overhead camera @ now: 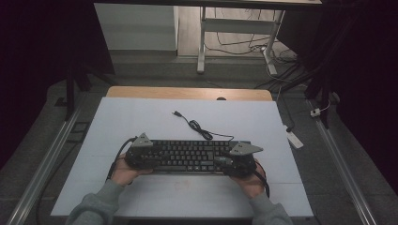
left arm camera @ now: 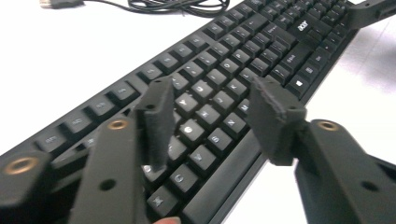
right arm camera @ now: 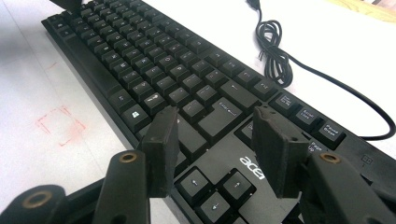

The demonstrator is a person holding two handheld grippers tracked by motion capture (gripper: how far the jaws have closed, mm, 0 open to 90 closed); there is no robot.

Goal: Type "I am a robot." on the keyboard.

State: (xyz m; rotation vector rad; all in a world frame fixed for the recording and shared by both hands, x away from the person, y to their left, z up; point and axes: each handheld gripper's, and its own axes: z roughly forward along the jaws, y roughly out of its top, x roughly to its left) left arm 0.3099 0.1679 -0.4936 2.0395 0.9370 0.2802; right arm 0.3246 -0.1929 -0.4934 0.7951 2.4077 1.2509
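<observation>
A black keyboard (overhead camera: 187, 156) (left arm camera: 224, 74) (right arm camera: 154, 70) lies flat across the near middle of the white mat (overhead camera: 141, 122). Its black cable (overhead camera: 197, 126) (right arm camera: 273, 51) coils behind it and ends in a loose USB plug (overhead camera: 176, 113). My left gripper (overhead camera: 151, 158) (left arm camera: 212, 88) hovers over the keyboard's left end, jaws open above the letter keys with nothing pressed between them. Over the right end near the arrow keys, my right gripper (overhead camera: 224, 161) (right arm camera: 215, 114) is open too. A hand holds each gripper from the near side.
The mat covers a wooden table whose far edge (overhead camera: 187, 93) shows behind it. Faint red marks (right arm camera: 60, 123) sit on the mat in front of the keyboard. Desk legs (overhead camera: 202, 42), floor cables and a white power strip (overhead camera: 294, 139) lie beyond and to the right.
</observation>
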